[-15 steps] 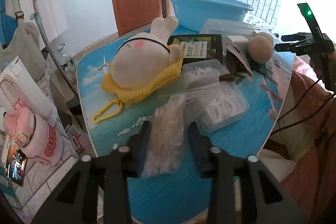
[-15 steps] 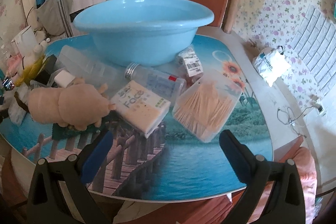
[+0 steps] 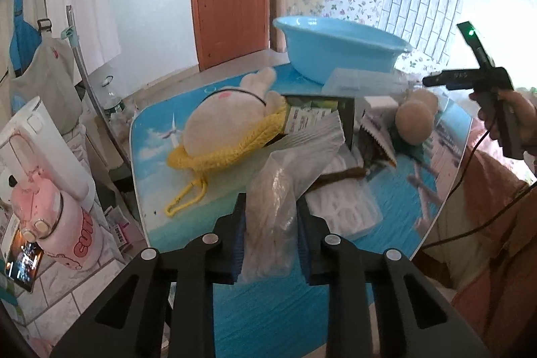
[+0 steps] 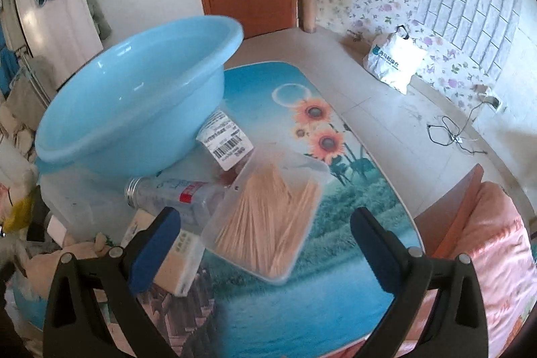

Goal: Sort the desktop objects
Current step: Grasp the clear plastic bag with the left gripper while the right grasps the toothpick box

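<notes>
My left gripper [image 3: 270, 234] is shut on a clear plastic bag of cotton swabs [image 3: 275, 207] and holds it lifted above the table [image 3: 157, 183]. Behind it lie a white rabbit plush in a yellow net bag [image 3: 228, 130], a dark box [image 3: 319, 113], a beige plush [image 3: 414, 119] and a white plastic tray [image 3: 342, 210]. My right gripper [image 4: 265, 240] is open and empty above a clear box of toothpicks [image 4: 268, 217]. The blue basin [image 4: 134, 109] stands at the back; it also shows in the left wrist view [image 3: 339, 49].
A clear bottle [image 4: 174, 193], a tissue pack [image 4: 178, 257] and a barcode-labelled packet [image 4: 223, 140] lie by the basin. A pink bottle [image 3: 57, 223] and white kettle [image 3: 37, 143] stand left of the table. The right-hand gripper's body [image 3: 483, 79] shows at the table's right edge.
My left gripper has lifted the bag of cotton swabs off the table. My right gripper has moved right and closer, now over the toothpick box.
</notes>
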